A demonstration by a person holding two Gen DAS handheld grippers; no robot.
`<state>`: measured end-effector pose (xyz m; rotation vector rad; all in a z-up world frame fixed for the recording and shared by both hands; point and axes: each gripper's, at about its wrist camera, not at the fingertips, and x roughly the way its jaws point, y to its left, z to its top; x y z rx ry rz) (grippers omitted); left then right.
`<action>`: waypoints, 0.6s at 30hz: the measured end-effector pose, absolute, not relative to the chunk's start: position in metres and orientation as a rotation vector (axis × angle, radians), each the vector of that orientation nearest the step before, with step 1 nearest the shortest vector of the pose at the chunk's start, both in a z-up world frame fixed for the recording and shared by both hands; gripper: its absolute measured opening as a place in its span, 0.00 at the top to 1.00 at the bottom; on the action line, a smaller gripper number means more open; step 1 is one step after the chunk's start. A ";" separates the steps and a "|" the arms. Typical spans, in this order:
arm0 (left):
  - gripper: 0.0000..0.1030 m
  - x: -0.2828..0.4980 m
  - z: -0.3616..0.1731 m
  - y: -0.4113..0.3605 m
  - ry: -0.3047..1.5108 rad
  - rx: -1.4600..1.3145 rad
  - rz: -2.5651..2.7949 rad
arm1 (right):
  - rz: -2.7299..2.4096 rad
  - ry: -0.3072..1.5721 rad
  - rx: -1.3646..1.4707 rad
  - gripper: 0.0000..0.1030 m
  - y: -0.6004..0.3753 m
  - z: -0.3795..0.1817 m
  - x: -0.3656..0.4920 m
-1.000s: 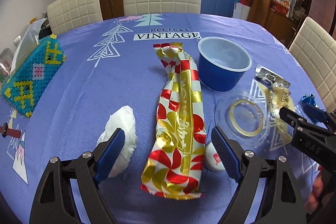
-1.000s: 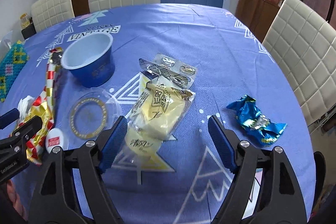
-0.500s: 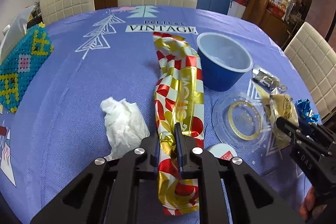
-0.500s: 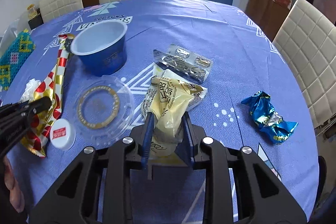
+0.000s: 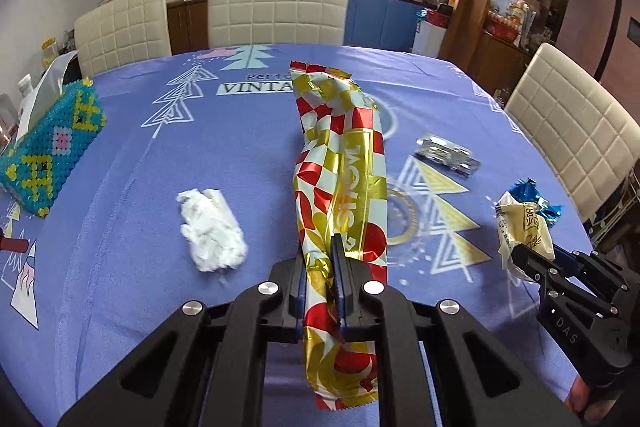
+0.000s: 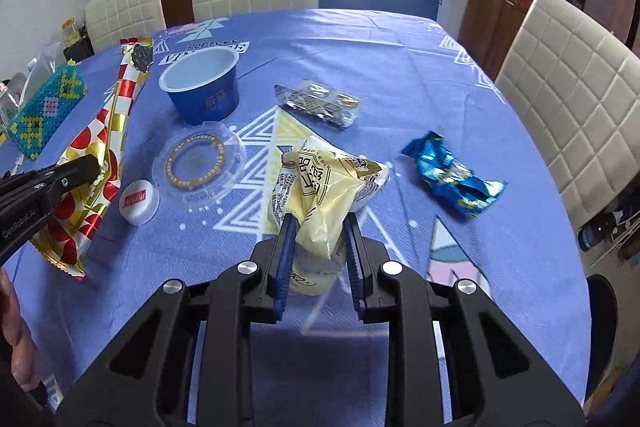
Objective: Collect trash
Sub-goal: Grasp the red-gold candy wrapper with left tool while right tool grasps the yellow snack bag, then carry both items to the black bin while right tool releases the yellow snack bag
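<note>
Cream chairs (image 5: 276,7) ring the blue-clothed table (image 5: 248,139) in front of you. At nine o'clock sits a beaded box (image 5: 48,147), then a crumpled tissue (image 5: 210,231). Your left gripper (image 5: 320,267) is clamped on the red-and-gold wrapper (image 5: 344,163), which rises toward twelve. At three o'clock your right gripper (image 6: 318,227) pinches the yellow wrapper (image 6: 324,187), with a blue wrapper (image 6: 452,175) beyond at two.
</note>
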<state>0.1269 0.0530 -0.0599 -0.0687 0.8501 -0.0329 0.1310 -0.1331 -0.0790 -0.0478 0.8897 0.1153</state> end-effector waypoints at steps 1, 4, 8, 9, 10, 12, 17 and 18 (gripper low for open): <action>0.90 0.125 -0.059 0.047 0.848 -0.061 -0.039 | 0.107 0.887 -0.048 0.75 -0.138 -0.078 0.127; 0.90 0.118 -0.057 0.026 0.845 -0.040 -0.066 | 0.084 0.880 -0.042 0.75 -0.156 -0.075 0.115; 0.90 0.111 -0.054 -0.003 0.841 -0.009 -0.097 | 0.056 0.874 -0.025 0.75 -0.184 -0.072 0.099; 0.90 0.108 -0.053 -0.012 0.839 0.002 -0.105 | 0.048 0.872 -0.023 0.75 -0.191 -0.072 0.095; 0.90 0.106 -0.053 -0.021 0.837 0.013 -0.112 | 0.038 0.868 -0.019 0.75 -0.198 -0.071 0.091; 0.90 0.104 -0.052 -0.034 0.834 0.028 -0.126 | 0.025 0.864 -0.011 0.75 -0.211 -0.070 0.084; 0.90 0.097 -0.050 -0.072 0.827 0.066 -0.167 | -0.017 0.849 0.017 0.75 -0.247 -0.067 0.067; 0.90 0.096 -0.049 -0.077 0.826 0.072 -0.174 | -0.027 0.846 0.027 0.75 -0.256 -0.066 0.064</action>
